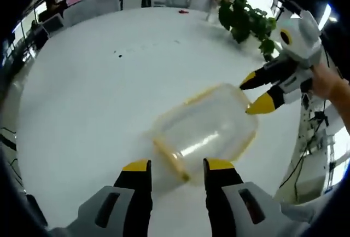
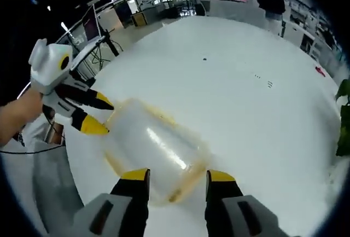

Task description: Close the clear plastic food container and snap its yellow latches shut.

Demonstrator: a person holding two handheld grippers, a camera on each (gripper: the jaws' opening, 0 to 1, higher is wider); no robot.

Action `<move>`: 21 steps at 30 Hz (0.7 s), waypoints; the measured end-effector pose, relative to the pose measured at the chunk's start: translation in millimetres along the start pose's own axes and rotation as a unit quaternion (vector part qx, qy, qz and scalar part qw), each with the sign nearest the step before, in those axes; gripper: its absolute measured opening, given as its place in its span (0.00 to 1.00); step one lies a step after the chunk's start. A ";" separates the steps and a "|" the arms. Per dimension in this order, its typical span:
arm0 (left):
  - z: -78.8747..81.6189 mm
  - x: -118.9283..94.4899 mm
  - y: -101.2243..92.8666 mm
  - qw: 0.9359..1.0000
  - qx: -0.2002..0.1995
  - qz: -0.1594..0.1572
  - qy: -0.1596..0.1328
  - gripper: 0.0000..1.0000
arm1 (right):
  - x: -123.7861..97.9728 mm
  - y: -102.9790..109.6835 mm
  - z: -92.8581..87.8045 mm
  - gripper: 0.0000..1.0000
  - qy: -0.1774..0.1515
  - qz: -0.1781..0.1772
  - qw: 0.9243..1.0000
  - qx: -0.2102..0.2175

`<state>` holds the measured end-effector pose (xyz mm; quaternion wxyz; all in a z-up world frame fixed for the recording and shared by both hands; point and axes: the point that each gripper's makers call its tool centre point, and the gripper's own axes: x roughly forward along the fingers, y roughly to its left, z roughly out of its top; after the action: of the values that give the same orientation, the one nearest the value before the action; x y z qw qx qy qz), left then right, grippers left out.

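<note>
Left gripper view looks across a broad white tabletop (image 1: pixel 98 100) in an open office, with a potted plant (image 1: pixel 246 23) near its far edge. At the middle of that tabletop lies the container (image 1: pixel 205 133), a clear plastic tub with its lid seated on top and yellow trim running around the rim. A yellow latch (image 1: pixel 172 160) on the near end stands just ahead of the left gripper (image 1: pixel 178 167), whose fingers are spread wide and hold nothing, straddling that end without clearly touching it. The right gripper (image 1: pixel 257 92) comes in at the opposite end, its yellow-tipped fingers parted and empty, the tips just beside the container's far rim.

Right gripper view shows the same scene from the other side: the container (image 2: pixel 156 146) lies between the two tools, the right gripper (image 2: pixel 178 177) wide open over the near end, the left gripper (image 2: pixel 95 114) at the far end with its fingers apart.

The lid appears closed, but whether any latch is snapped cannot be told. The likely trouble from here: the light tub could slide across the smooth tabletop, or tip up, if one latch is pushed while the other end is not braced; a fingertip could also slip off the narrow latch.
</note>
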<state>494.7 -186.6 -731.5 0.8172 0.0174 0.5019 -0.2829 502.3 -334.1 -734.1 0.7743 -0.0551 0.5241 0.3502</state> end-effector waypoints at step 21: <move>-1.5 2.2 -17.6 0.998 -0.052 -0.031 -0.010 0.28 | 4.1 4.9 -3.6 0.35 -0.009 0.024 0.997 0.070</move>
<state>485.8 -201.9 -729.5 0.8128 -0.0433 0.5083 -0.2814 497.5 -330.1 -737.8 0.7725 0.0149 0.5415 0.3315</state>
